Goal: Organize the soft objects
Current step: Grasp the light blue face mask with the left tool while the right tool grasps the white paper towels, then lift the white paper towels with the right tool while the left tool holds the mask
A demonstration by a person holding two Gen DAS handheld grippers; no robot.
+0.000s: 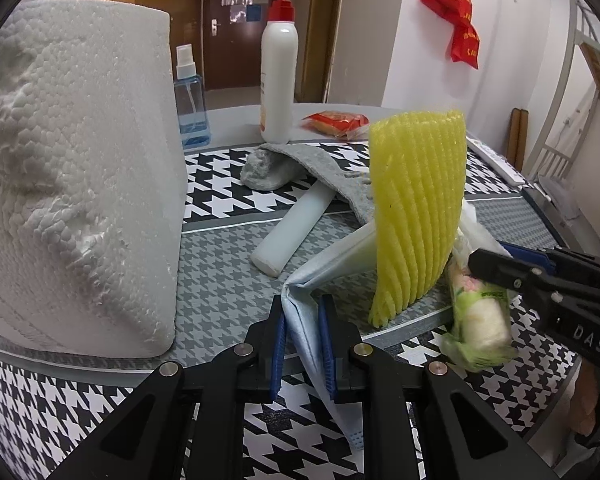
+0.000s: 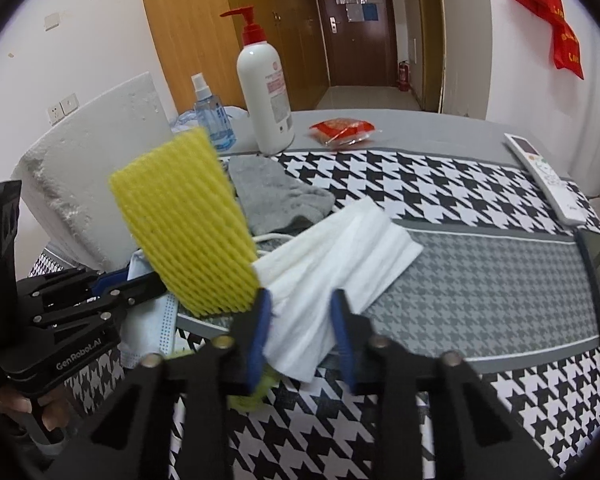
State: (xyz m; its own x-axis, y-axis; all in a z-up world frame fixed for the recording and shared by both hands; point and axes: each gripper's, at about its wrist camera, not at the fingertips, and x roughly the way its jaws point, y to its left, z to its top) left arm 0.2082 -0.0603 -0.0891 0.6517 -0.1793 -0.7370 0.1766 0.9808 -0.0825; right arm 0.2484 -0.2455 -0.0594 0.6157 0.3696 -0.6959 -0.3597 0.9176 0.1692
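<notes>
My left gripper [image 1: 302, 340] is shut on a light blue face mask [image 1: 304, 320], which also shows in the right wrist view [image 2: 156, 320]. A yellow foam net sleeve [image 1: 416, 216] stands upright right of it, also in the right wrist view [image 2: 188, 228]. My right gripper [image 2: 300, 332] holds a white folded tissue [image 2: 340, 256] between its pads, with a green wrapped pack [image 1: 480, 320] hanging beside it. A grey sock [image 1: 300, 168] and a white foam tube [image 1: 296, 228] lie behind. A big paper towel roll [image 1: 72, 168] stands at the left.
A white pump bottle [image 2: 266, 92], a blue spray bottle [image 2: 212, 116] and a red snack packet [image 2: 342, 130] stand at the back of the houndstooth table [image 2: 480, 280]. A white remote [image 2: 544, 176] lies at the right edge.
</notes>
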